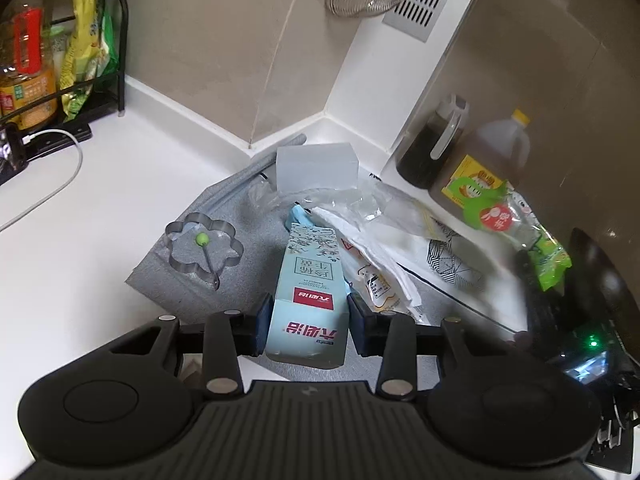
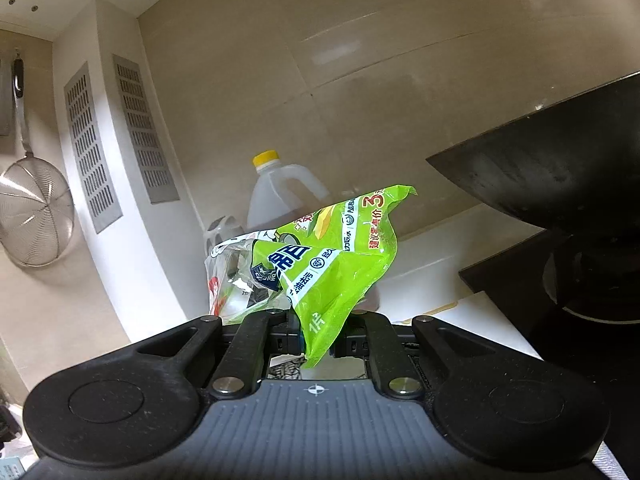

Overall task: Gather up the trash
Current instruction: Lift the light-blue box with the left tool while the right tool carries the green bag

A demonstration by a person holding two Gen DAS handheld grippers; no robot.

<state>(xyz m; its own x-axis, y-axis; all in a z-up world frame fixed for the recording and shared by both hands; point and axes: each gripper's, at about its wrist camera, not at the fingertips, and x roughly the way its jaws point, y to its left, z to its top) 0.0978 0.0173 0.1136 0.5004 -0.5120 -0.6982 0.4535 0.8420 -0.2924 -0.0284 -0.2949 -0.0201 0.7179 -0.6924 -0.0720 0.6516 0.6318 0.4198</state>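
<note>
My left gripper (image 1: 308,322) is shut on a light blue milk carton (image 1: 310,296) that lies over the grey mat (image 1: 192,280). Beyond the carton lie crumpled clear plastic wrappers (image 1: 360,208) and a white printed packet (image 1: 376,280). My right gripper (image 2: 318,338) is shut on a green and clear plastic bag (image 2: 320,264) and holds it up in the air. The same green bag (image 1: 536,240) shows at the right of the left wrist view, in front of the oil jug.
A flower-shaped metal egg ring (image 1: 204,248) and a translucent box (image 1: 316,168) sit on the mat. A yellow-capped oil jug (image 2: 280,192) and dark sauce bottle (image 1: 436,144) stand against the wall. A black wok (image 2: 560,168) sits on the stove at right. A strainer (image 2: 32,216) hangs left.
</note>
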